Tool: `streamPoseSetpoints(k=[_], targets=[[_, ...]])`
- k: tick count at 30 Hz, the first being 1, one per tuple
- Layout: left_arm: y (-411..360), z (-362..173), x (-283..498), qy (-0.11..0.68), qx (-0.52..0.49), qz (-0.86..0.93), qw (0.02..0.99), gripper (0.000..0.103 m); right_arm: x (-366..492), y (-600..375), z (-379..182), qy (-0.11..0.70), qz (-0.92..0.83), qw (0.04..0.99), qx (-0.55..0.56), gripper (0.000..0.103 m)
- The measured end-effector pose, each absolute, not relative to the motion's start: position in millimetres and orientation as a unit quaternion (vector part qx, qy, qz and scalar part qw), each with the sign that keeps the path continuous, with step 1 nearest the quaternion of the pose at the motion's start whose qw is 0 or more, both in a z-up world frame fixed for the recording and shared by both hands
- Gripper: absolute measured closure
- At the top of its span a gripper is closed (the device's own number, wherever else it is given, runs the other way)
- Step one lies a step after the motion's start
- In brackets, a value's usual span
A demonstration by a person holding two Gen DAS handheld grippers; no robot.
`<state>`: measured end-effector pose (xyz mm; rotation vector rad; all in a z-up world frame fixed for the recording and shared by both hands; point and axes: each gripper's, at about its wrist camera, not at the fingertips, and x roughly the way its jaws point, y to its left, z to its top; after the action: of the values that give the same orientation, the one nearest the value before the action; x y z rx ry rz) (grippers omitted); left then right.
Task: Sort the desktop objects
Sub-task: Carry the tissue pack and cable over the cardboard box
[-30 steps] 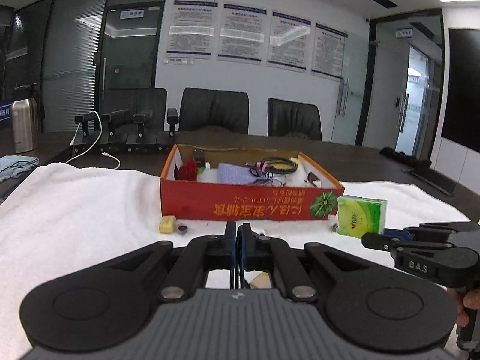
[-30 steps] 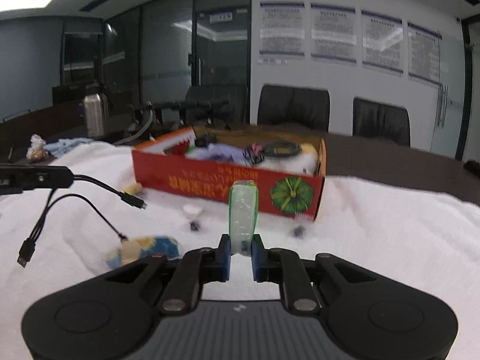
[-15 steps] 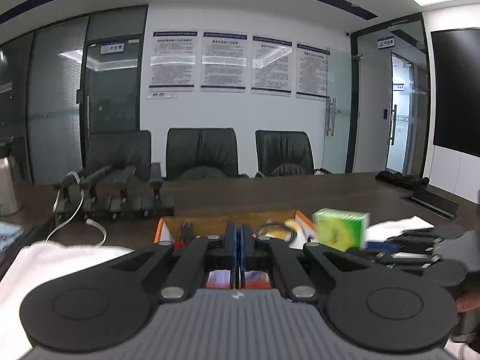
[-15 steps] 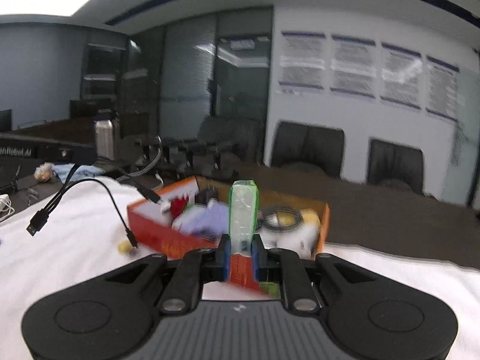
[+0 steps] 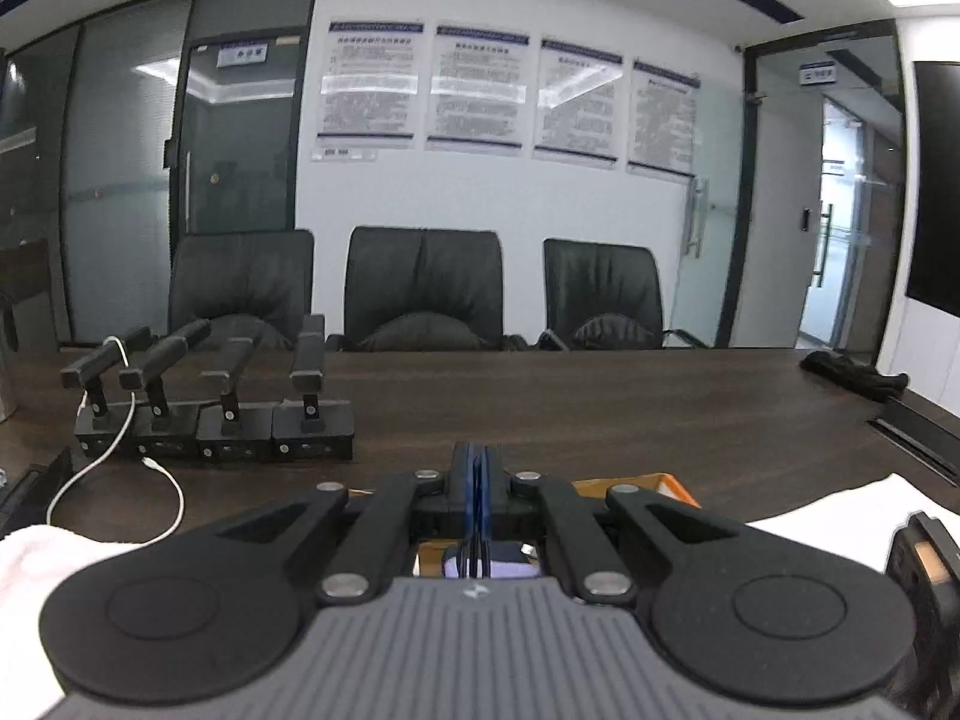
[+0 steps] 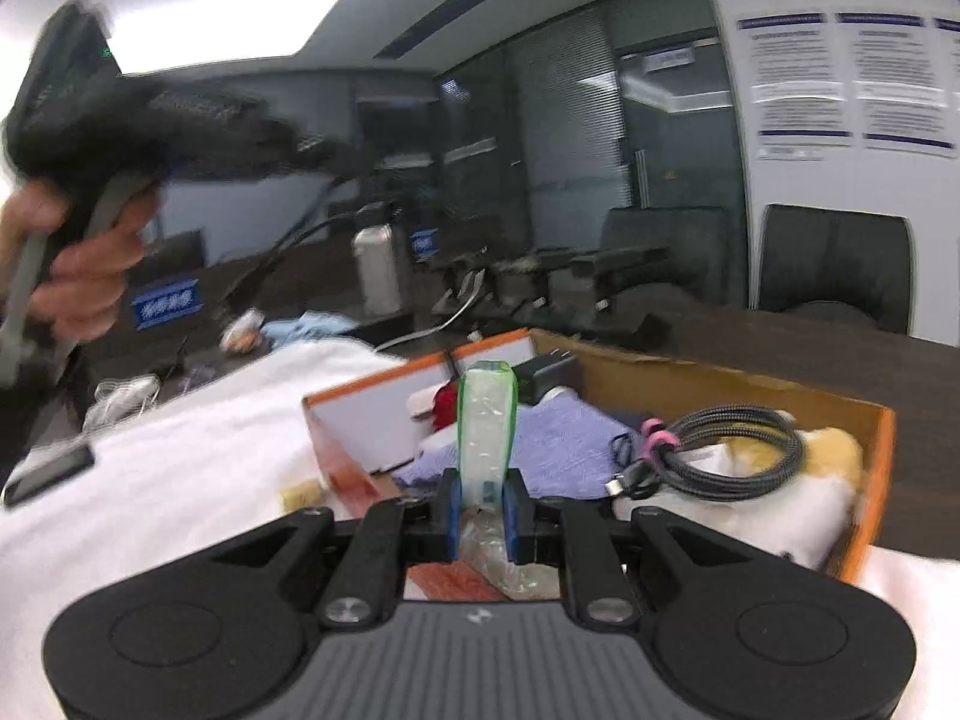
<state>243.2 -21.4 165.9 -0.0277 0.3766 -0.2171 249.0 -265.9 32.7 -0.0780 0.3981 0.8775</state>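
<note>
My right gripper (image 6: 482,501) is shut on a green tissue pack (image 6: 487,420) and holds it upright just above the near-left part of the orange cardboard box (image 6: 873,468). The box holds a coiled black cable (image 6: 729,450), a purple cloth (image 6: 564,450), a red item (image 6: 445,403) and a black charger (image 6: 549,371). My left gripper (image 5: 478,468) is shut on a black USB cable whose strands hang from it in the right wrist view (image 6: 288,240). It is raised high at the left of the box. Only the box's orange corner (image 5: 672,489) shows below it.
A white towel (image 6: 150,480) covers the table under the box. A small yellow item (image 6: 297,495) lies on it left of the box. A steel flask (image 6: 375,267), microphone stands (image 5: 216,420), a white cable (image 5: 120,468) and office chairs (image 5: 423,288) are behind.
Both grippers have risen and moved forward to the box. The tissue pack now hangs over the box's inside. The left gripper has lifted the USB cable up high.
</note>
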Motion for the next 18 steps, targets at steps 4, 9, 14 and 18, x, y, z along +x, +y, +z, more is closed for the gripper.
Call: streamPoseSetpoints(k=[4,9,14,18], targets=[[-23.6,152.6,273.4,0.207,-0.029,-0.111,0.972,0.100,251.9,-254.6,25.7,0.179,0.422,0.887,-0.054,0.090],[-29.0,138.7,287.0,0.220,-0.029,-0.118,0.968,0.100,234.4,-263.3,37.6,0.198,0.408,0.884,-0.114,0.091],[-24.6,135.8,290.6,0.218,-0.033,-0.120,0.968,0.100,198.4,-327.8,82.8,0.197,0.399,0.891,-0.089,0.088],[-30.0,138.4,293.8,0.217,-0.036,-0.124,0.968,0.100,190.3,-331.4,109.0,0.170,0.347,0.920,-0.062,0.087]])
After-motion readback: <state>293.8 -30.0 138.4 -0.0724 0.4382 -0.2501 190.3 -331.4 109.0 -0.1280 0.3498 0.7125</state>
